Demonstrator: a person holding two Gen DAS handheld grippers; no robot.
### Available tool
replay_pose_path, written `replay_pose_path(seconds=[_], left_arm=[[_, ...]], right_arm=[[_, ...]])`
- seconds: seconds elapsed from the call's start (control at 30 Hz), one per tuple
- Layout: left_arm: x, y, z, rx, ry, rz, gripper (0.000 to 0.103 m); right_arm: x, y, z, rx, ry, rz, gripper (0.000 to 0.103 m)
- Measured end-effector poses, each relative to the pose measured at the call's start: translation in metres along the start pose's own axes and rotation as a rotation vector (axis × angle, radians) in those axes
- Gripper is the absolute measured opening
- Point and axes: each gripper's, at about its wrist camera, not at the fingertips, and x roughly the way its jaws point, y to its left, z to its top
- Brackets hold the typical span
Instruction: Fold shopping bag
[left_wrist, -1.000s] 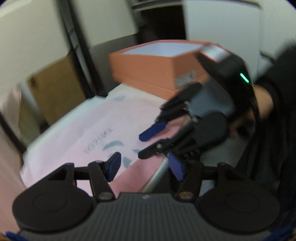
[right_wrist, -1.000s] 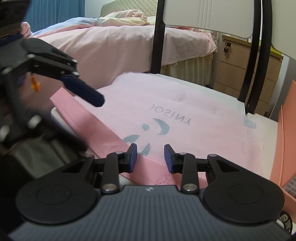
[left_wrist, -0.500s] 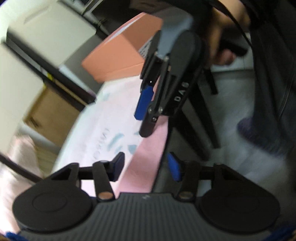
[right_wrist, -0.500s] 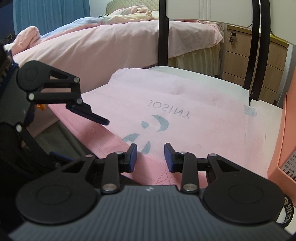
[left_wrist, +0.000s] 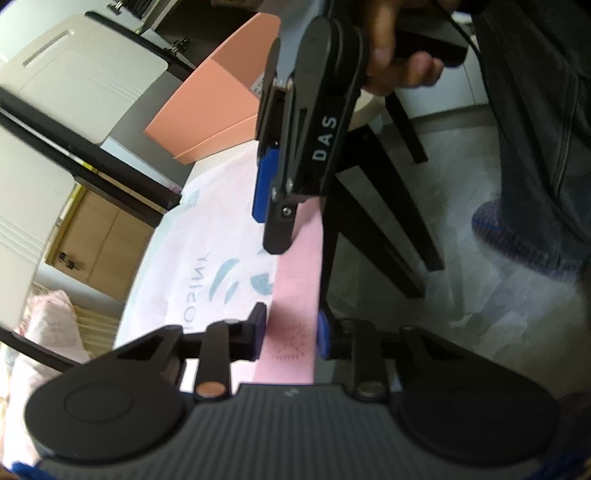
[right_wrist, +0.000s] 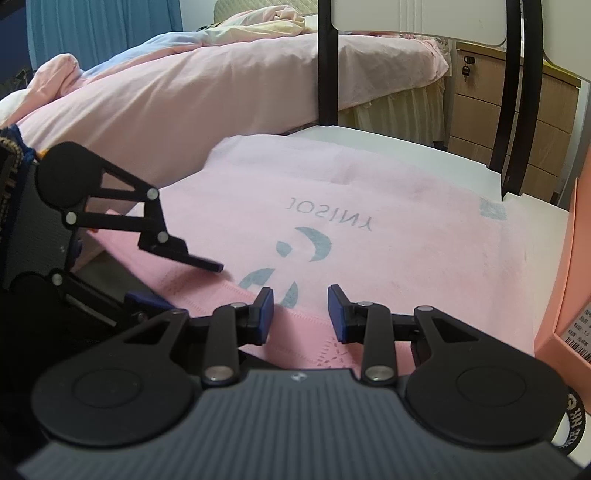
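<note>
Your pink shopping bag (right_wrist: 369, 206) lay flat on the white table (right_wrist: 424, 147), printed side up, its darker pink handle strip (left_wrist: 295, 280) running along the near edge. Your left gripper (left_wrist: 290, 332) sat right at that edge, fingers parted with a moderate gap, and the strip with its stitched star showed between the blue pads (left_wrist: 322, 334); nothing was pinched, and you couldn't tell whether the pads touched the cloth. Your right gripper (right_wrist: 300, 314) mirrored it further along the same strip, jaws likewise parted, stitching visible in the gap, no hold on the fabric. From the right wrist view, one left finger (right_wrist: 199, 260) hovered just over the strip.

Around you: the salmon box (left_wrist: 214, 99) stood at the bag's far end, touching or just beside it. Black chair posts (right_wrist: 327, 62) rose behind the table, with the pink-covered bed (right_wrist: 184, 85) and the wooden drawers (right_wrist: 480, 110) beyond. The dark table legs (left_wrist: 369, 221) dropped to the grey floor (left_wrist: 461, 258).
</note>
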Motion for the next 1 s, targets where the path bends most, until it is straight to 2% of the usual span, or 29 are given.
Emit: replay_pose_path(seconds=[0.13,0.3,0.43,0.53,0.7,0.77,1.0], left_arm=[[-0.009,0.022,-0.003,-0.19,-0.019,-0.104,0.006],[-0.005,0.058,-0.011,-0.491,-0.034,-0.246,0.006],[0.004,0.083,-0.025,-0.71,-0.025,-0.332,0.006],[0.014,0.1,-0.039,-0.878,-0.004,-0.399,0.006],[0.021,0.126,-0.068,-1.154,0.022,-0.455,0.006],[0.024,0.132,-0.078,-1.226,0.026,-0.48,0.006],[0.033,0.143,-0.089,-1.294,0.05,-0.504,0.006]], right_arm=[[-0.004,-0.006,0.005,0.04,-0.035,-0.035,0.035],[-0.027,-0.008,0.013,0.054,-0.175,-0.076,0.035],[-0.042,-0.006,0.018,0.032,-0.284,-0.083,0.036],[-0.045,-0.001,0.02,-0.013,-0.321,-0.073,0.036],[-0.037,0.014,0.018,-0.119,-0.318,-0.073,0.036],[-0.031,0.019,0.017,-0.138,-0.306,-0.062,0.036],[0.005,0.026,0.024,-0.121,-0.232,-0.044,0.036]])
